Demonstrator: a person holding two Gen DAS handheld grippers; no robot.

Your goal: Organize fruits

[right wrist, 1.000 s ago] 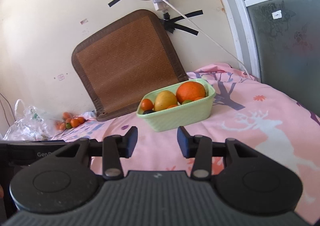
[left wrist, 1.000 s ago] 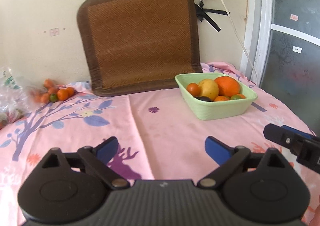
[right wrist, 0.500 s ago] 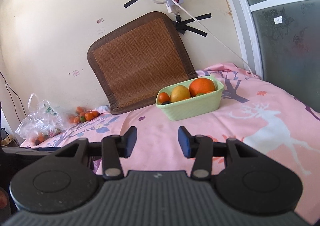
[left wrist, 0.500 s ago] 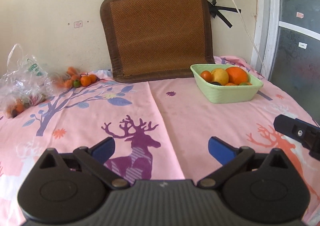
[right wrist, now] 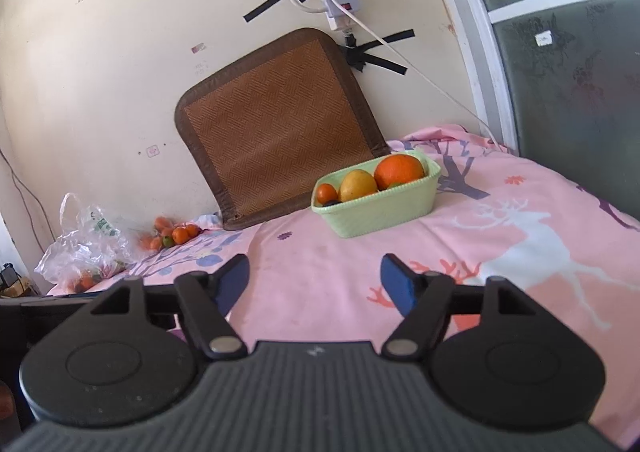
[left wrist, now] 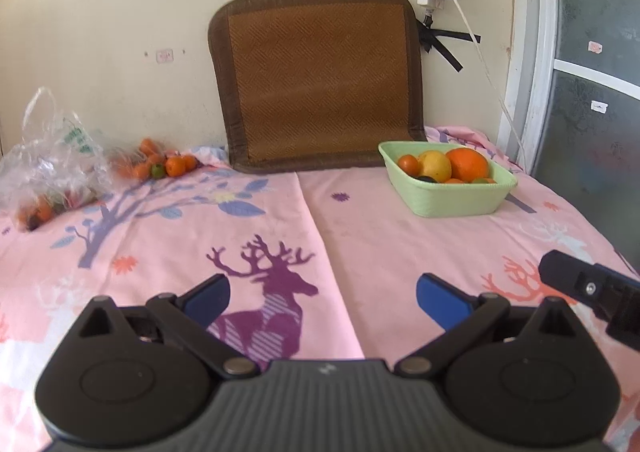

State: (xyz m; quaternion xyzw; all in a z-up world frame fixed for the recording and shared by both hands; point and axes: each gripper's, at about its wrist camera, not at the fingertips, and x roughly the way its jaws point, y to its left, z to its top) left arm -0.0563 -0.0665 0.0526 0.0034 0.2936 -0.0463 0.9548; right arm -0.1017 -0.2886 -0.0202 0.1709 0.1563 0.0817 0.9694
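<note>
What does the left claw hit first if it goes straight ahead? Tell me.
Probably the pink sheet, then the brown mat against the wall. The open left claw points between the green basket and loose fruit; depth is unclear.

Woven mat (matt), crinkled plastic bag

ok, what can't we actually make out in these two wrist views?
- Plastic bag, both views: crinkled film blurs its contents; fruit count unclear.
- Green basket, right wrist view: the near wall hides the fruit low inside.
- Dark fruit, left wrist view: too small to identify.
- Right gripper, left wrist view: cut off by the frame edge.
- Loose small oranges: too small and blurred to count.
</note>
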